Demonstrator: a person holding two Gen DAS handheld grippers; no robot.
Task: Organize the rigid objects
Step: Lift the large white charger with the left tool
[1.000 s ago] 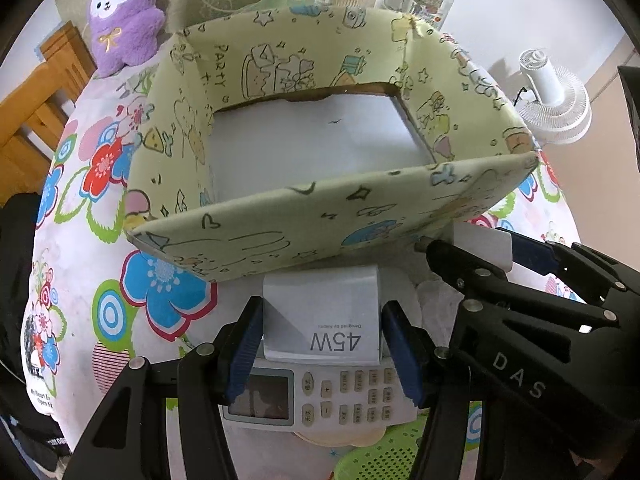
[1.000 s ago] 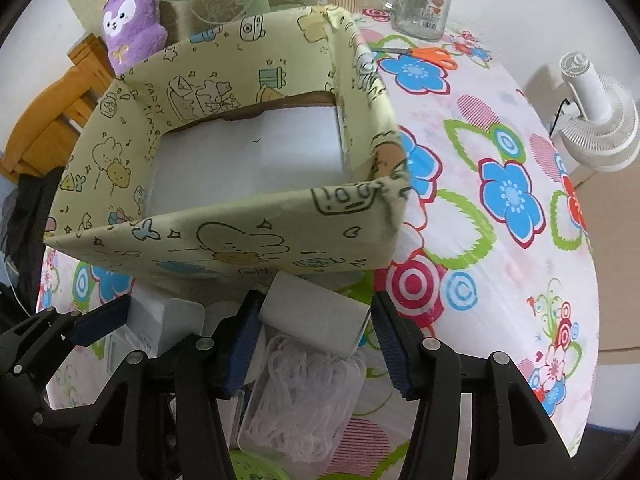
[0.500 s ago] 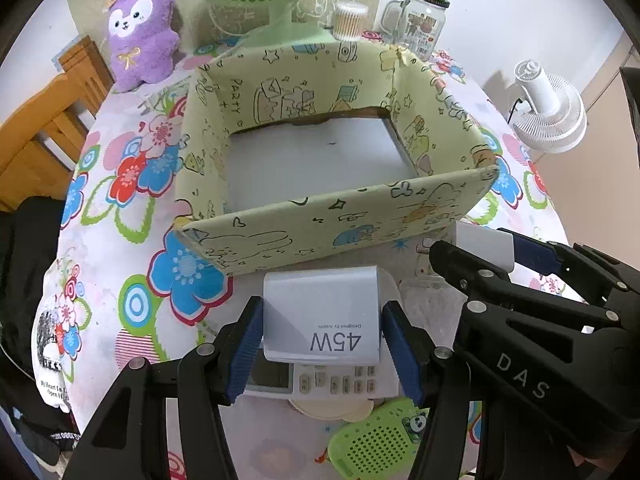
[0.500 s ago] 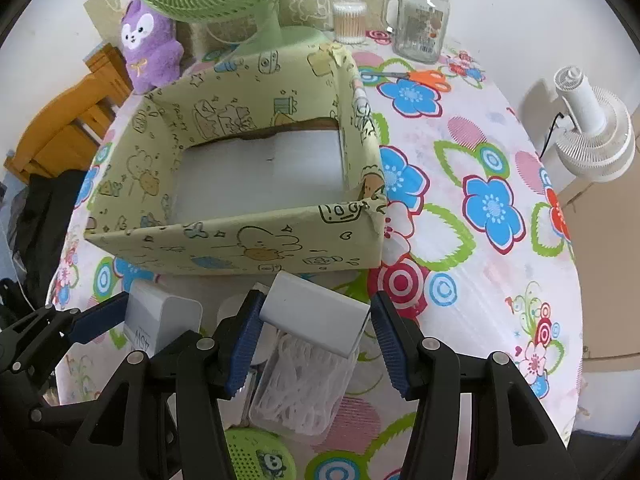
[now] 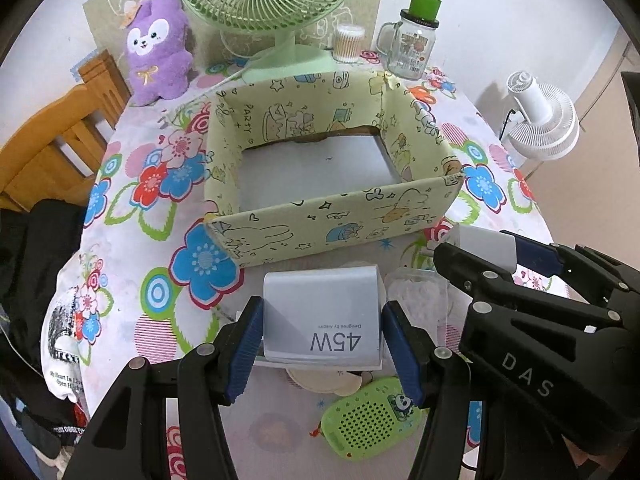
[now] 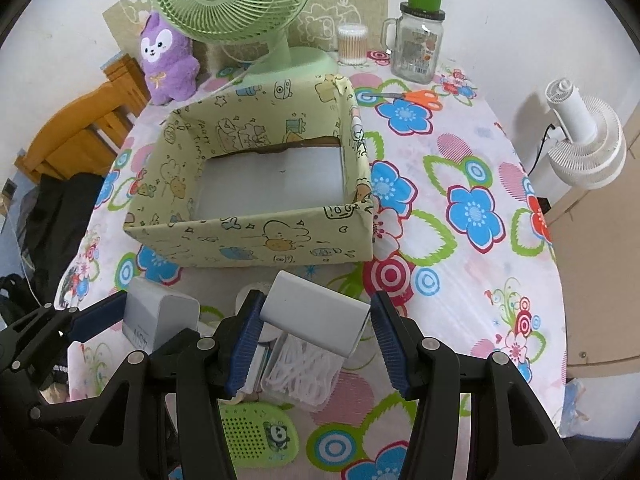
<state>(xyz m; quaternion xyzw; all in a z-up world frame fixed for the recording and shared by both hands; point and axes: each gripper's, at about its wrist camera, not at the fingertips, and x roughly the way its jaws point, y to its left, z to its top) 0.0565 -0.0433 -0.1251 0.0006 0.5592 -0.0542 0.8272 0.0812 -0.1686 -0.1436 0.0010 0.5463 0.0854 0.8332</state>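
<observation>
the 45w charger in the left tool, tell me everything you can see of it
The 45W charger is a white, smooth, plastic-looking block with rounded edges. Grey print on its face reads "45W" with a small line of text beside it, upside down in the left wrist view. The left tool grips it, blue pads pressing its two sides, and holds it clear of the tabletop, short of the yellow-green patterned box.

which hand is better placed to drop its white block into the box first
Right, narrowly. The right tool holds its white block just short of the box near its front wall. The left tool with the 45W charger looks a little further back. Both boxes' path looks clear.
</observation>
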